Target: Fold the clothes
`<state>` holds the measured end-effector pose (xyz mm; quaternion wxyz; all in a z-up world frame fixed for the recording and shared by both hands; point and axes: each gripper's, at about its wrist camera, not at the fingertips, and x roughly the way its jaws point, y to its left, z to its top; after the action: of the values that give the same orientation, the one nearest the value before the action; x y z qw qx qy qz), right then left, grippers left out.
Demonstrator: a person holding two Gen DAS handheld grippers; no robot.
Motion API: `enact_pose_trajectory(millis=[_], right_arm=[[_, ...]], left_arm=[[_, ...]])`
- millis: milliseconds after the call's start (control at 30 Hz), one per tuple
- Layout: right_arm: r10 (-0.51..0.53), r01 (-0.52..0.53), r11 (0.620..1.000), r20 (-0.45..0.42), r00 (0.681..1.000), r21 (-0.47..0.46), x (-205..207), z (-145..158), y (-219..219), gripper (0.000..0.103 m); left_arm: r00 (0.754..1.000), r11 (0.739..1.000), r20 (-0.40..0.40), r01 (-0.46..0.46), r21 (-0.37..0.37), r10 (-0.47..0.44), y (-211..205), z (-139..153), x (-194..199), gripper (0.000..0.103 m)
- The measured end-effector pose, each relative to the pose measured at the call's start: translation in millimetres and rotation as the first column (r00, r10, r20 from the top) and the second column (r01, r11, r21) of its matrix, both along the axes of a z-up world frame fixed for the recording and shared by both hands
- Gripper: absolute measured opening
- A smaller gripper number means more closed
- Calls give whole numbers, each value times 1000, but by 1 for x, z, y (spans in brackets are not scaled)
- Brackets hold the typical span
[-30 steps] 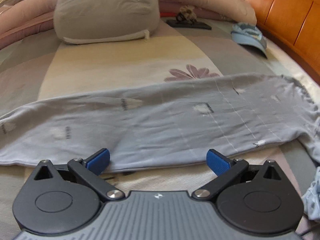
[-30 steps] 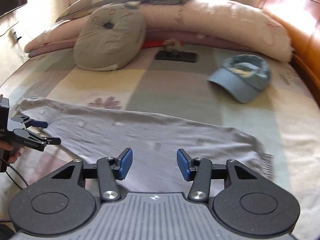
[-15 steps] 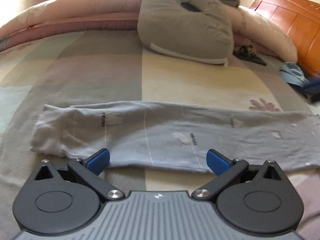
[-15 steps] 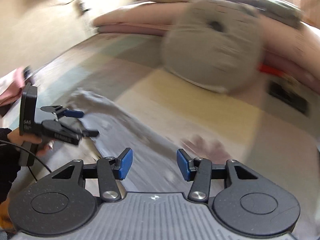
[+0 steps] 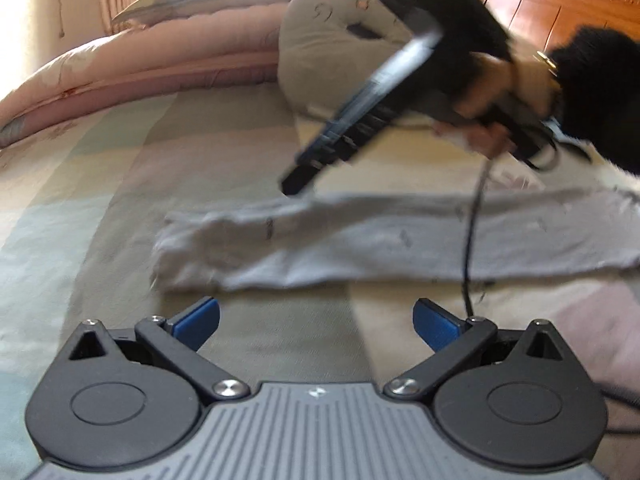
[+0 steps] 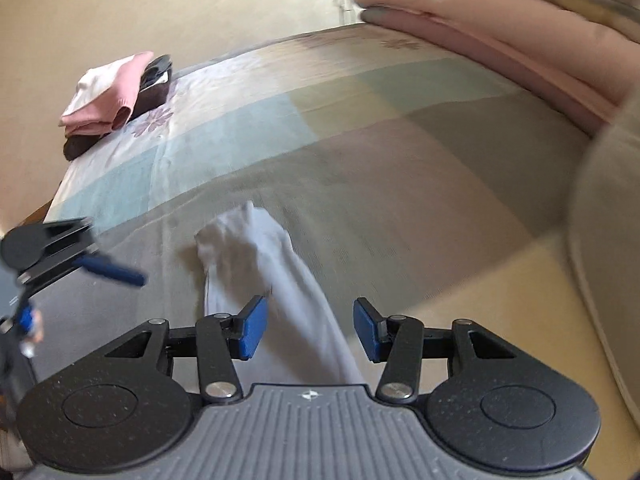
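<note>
Lying stretched in a long, narrow band across the patchwork bed (image 5: 120,184), the pale grey garment (image 5: 400,240) is looking like a thin knit already doubled lengthwise, with one bunched end (image 6: 240,236) pointing toward the bed's side edge where a folded pink and dark pile (image 6: 116,108) is sitting near the corner. Such cloth is likely light, limp and a little clingy, so it is going to sag and crease rather than hold any shape; the sensible place to take it is at the two corners of that bunched end, pinching through all layers so none is slipping free. The left hand-held gripper (image 5: 316,320) is hanging just short of the garment's near edge, jaws wide apart and empty. The right hand-held gripper (image 6: 308,330) is hovering over the band near its end, the fabric running beneath the gap between its blue pads (image 6: 252,330), jaws parted and gripping nothing. A grey cushion (image 5: 340,52) is resting near the headboard (image 5: 560,0).
</note>
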<state>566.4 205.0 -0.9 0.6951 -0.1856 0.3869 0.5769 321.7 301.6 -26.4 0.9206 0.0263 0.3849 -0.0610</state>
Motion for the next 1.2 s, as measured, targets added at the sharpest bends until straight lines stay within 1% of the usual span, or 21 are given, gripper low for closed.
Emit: enact_pose_trajectory(millis=[67, 133, 200, 267, 300, 400, 433, 467, 500, 567, 600, 633, 800, 900, 933, 967, 1067, 1100, 1133, 1200], right_arm=[[14, -14, 1000, 2, 1000, 10, 5, -7, 20, 46], [10, -11, 1000, 6, 1000, 19, 8, -15, 35, 44], [17, -17, 999, -3, 1000, 31, 9, -23, 48, 43], [37, -37, 999, 4, 999, 25, 4, -32, 56, 43], [50, -50, 999, 18, 999, 19, -1, -36, 58, 43], [86, -87, 996, 127, 988, 4, -19, -41, 59, 42], [97, -98, 995, 139, 986, 0, -23, -41, 58, 40], [109, -110, 994, 146, 983, -4, -26, -40, 58, 33], [127, -127, 992, 150, 980, -10, -29, -39, 57, 28], [163, -161, 987, 167, 972, -22, -35, -38, 58, 10], [162, -160, 987, 184, 969, -26, -35, -36, 60, 6], [158, -155, 988, 204, 966, -29, -36, -35, 61, 5], [31, -37, 999, 253, 967, 19, -16, -23, 68, 5], [-14, 7, 1000, 258, 966, 27, -7, -23, 73, 5], [-27, 19, 999, 251, 968, 33, -6, -22, 73, 10], [-39, 30, 999, 240, 970, 41, -6, -21, 72, 11], [11, -28, 995, 179, 984, 93, -15, -12, 63, 11], [53, -70, 992, 163, 985, 101, -21, -10, 61, 12], [104, -119, 988, 147, 984, 94, -27, -10, 61, 14], [162, -169, 985, 131, 978, 38, -40, -18, 68, 17]], left_arm=[[1000, 1000, -16, -17, -1, 17, 0, -4, -8, 102], [1000, 1000, -23, -8, -16, 8, -4, -7, -13, 102], [1000, 999, -25, 16, -28, -17, -11, -9, -17, 102], [999, 999, -20, 41, -29, -41, -18, -10, -19, 102], [999, 998, -15, 49, -27, -49, -22, -10, -20, 102], [998, 998, -9, 58, -30, -58, -28, -9, -20, 102], [998, 998, -7, 58, -31, -58, -30, -9, -20, 102], [998, 998, -5, 57, -34, -57, -31, -9, -20, 102], [999, 998, -3, 54, -37, -54, -32, -10, -20, 102], [999, 998, 0, 47, -46, -47, -31, -10, -20, 102], [999, 998, 0, 43, -49, -43, -30, -10, -21, 102], [999, 998, 0, 39, -51, -39, -29, -10, -22, 102], [1000, 998, 7, 21, -56, -21, -31, -11, -25, 102], [1000, 998, 10, 15, -59, -14, -31, -11, -25, 102], [1000, 998, 11, 13, -58, -12, -30, -10, -25, 102], [1000, 998, 12, 10, -56, -10, -30, -10, -26, 102], [1000, 998, 13, 3, -60, -2, -30, -9, -28, 102], [1000, 998, 12, 4, -64, -4, -30, -9, -28, 102], [1000, 998, 11, 8, -69, -7, -30, -10, -28, 102], [1000, 997, 7, 11, -70, -11, -31, -11, -26, 102]])
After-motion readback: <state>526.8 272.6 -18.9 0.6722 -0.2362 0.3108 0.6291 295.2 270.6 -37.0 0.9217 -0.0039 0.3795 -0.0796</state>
